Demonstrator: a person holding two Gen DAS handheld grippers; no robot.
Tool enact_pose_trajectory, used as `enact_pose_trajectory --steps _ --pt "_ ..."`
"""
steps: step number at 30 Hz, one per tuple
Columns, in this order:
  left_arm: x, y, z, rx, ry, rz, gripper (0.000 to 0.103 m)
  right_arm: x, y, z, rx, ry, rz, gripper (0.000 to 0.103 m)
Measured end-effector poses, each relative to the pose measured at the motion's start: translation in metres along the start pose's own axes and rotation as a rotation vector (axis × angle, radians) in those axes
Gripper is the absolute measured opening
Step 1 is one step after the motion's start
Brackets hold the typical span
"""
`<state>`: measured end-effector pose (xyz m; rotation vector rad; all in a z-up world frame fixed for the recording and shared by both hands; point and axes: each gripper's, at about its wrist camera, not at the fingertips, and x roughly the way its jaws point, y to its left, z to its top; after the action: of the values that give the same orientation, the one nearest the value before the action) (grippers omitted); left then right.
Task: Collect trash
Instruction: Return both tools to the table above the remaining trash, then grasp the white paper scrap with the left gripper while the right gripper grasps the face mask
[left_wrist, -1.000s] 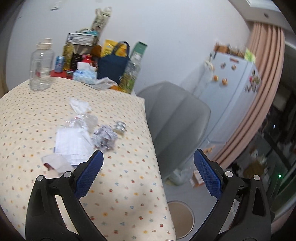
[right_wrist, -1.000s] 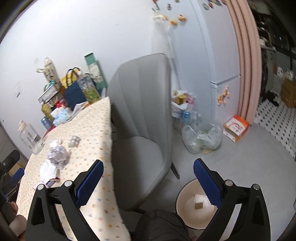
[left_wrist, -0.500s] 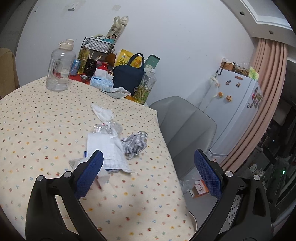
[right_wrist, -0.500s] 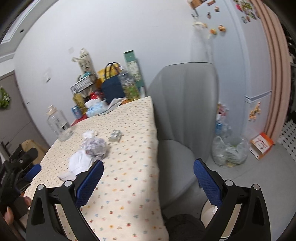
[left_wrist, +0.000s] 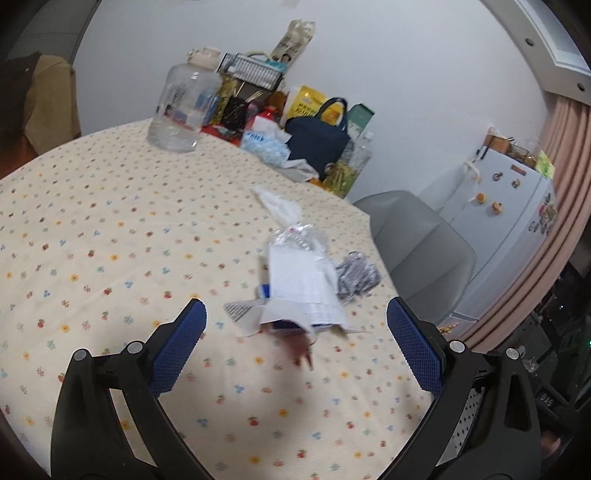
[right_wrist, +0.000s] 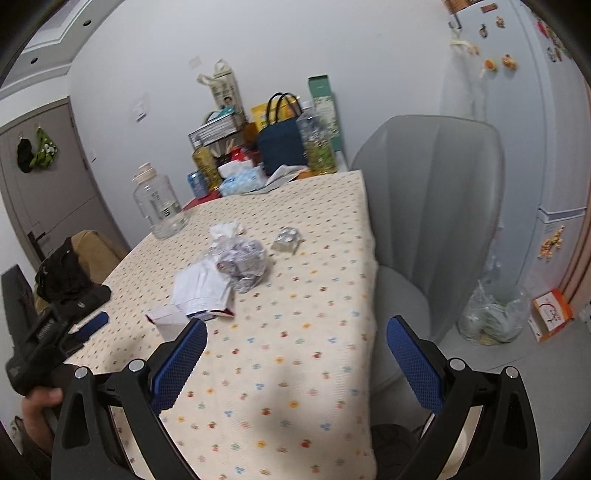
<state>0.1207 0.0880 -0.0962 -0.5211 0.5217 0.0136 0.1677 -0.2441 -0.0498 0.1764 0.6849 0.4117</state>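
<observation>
Trash lies in a loose heap on the dotted tablecloth (left_wrist: 110, 229): a white paper receipt (left_wrist: 299, 280), a crumpled clear plastic bag (left_wrist: 299, 236), a crumpled grey foil ball (left_wrist: 356, 275), a white tissue (left_wrist: 275, 203) and a small box (left_wrist: 240, 312). In the right wrist view I see the paper (right_wrist: 201, 288), the crumpled ball (right_wrist: 242, 256), a small foil piece (right_wrist: 286, 238) and the tissue (right_wrist: 225, 229). My left gripper (left_wrist: 295, 332) is open and empty just in front of the heap; it also shows in the right wrist view (right_wrist: 62, 332). My right gripper (right_wrist: 295, 350) is open and empty above the table.
A large clear jar (left_wrist: 183, 110), a navy bag (left_wrist: 319, 140), a tissue pack (left_wrist: 264, 142) and bottles stand at the table's far end. A grey chair (right_wrist: 432, 221) is at the table's right side. A plastic bag of rubbish (right_wrist: 493, 317) and a fridge (left_wrist: 509, 210) stand beyond.
Both grippers have swung toward the table and closer to the trash heap. The floor bin has left both views. Both stay open.
</observation>
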Motion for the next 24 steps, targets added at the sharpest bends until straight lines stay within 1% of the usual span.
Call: enact_pose_trajectory --steps 4,7,11,15,18,20,22,23,24 --pt "0.015 0.010 -0.005 -0.026 0.060 0.017 0.097 0.015 0.011 -0.001 -0.028 0.049 0.037 0.094" --pt "0.029 0.011 -0.009 -0.017 0.109 0.032 0.097 0.022 0.018 -0.001 -0.057 0.064 0.046 0.092" --pt "0.040 0.013 -0.009 -0.039 0.126 0.039 0.097 0.029 0.015 -0.002 -0.057 0.084 0.054 0.092" --pt "0.050 0.004 -0.008 0.001 0.131 0.048 0.097 0.032 0.005 -0.003 -0.020 0.092 0.045 0.088" --pt "0.066 -0.003 -0.005 0.040 0.176 0.082 0.097 0.033 -0.003 -0.002 0.024 0.104 0.042 0.086" --pt "0.072 -0.004 -0.005 0.050 0.191 0.098 0.097 0.032 -0.004 -0.001 0.025 0.101 0.038 0.085" --pt "0.076 -0.003 -0.004 0.050 0.206 0.096 0.092 0.031 -0.004 -0.001 0.022 0.099 0.036 0.085" --pt "0.077 -0.003 -0.005 0.049 0.213 0.094 0.083 0.031 -0.003 -0.001 0.022 0.099 0.038 0.085" --pt "0.079 -0.002 -0.005 0.047 0.225 0.092 0.069 0.031 -0.003 -0.002 0.021 0.101 0.041 0.085"
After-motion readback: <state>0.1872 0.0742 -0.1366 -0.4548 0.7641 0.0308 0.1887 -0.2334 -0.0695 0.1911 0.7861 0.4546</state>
